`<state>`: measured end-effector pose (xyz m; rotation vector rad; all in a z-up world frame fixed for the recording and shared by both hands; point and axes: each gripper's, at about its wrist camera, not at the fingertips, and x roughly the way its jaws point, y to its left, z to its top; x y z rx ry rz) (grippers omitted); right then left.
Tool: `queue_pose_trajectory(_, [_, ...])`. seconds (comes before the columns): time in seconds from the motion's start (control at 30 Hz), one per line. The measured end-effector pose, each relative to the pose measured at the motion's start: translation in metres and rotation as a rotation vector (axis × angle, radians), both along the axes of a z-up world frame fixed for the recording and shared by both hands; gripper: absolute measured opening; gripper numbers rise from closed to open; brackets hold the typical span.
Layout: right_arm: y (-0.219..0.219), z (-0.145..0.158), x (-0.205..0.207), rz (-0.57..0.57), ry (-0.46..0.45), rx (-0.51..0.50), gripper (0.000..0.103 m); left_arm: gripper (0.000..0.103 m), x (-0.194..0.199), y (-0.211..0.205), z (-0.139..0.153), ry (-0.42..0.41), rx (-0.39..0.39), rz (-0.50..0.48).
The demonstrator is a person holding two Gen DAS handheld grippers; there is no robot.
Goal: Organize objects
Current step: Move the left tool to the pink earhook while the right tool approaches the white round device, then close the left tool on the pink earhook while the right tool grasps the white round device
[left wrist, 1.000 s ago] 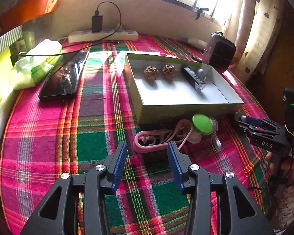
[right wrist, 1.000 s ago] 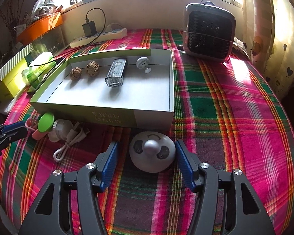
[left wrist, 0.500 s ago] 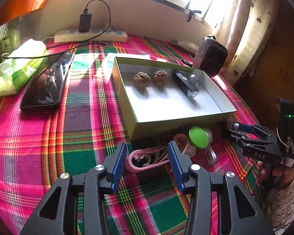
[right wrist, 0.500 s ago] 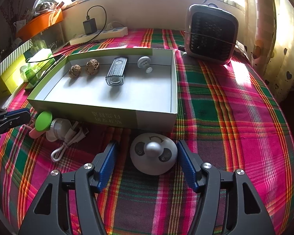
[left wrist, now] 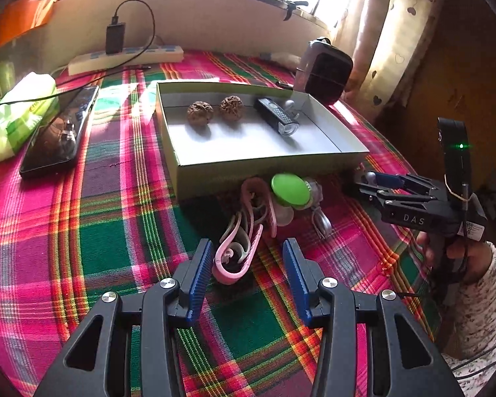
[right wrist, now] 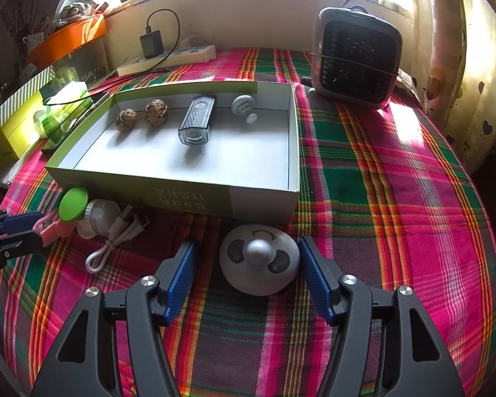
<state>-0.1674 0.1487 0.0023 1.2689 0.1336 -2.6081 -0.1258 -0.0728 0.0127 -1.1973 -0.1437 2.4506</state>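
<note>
The right gripper [right wrist: 248,269] has its jaws spread wide around a white round gadget [right wrist: 258,263] with a knob on top; the right pad sits just beside its rim and the left pad stands clear, so nothing is gripped. The jaws have just been opening a little further. The left gripper [left wrist: 248,269] also stands open, its blue pads on either side of the near end of a pink strap [left wrist: 239,254] without pressing it. Just beyond the strap, in the middle of the frame, lie a green-capped item [left wrist: 289,190] and a white cable [right wrist: 115,241]. Behind them sits an open box [right wrist: 215,195] on the plaid worktop [right wrist: 396,198], holding two walnuts [right wrist: 142,117], a dark light [right wrist: 196,122] and a small white plug [right wrist: 244,107]. A phone [left wrist: 61,132] lies at the left, a small fan [right wrist: 357,58] at upper right.
</note>
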Motion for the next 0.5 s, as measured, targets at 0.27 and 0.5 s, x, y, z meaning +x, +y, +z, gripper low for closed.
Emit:
queue_pose_trajectory(0.27, [-0.002,-0.001,0.001,0.004,0.002,0.019,0.062,0.042,-0.008,0.010,-0.004,0.028,-0.142,0.012])
queue_pose_trajectory(0.5, [-0.002,-0.001,0.000,0.001,0.002,0.023,0.062,0.042,-0.006,0.017,-0.005,0.063,-0.224,-0.015])
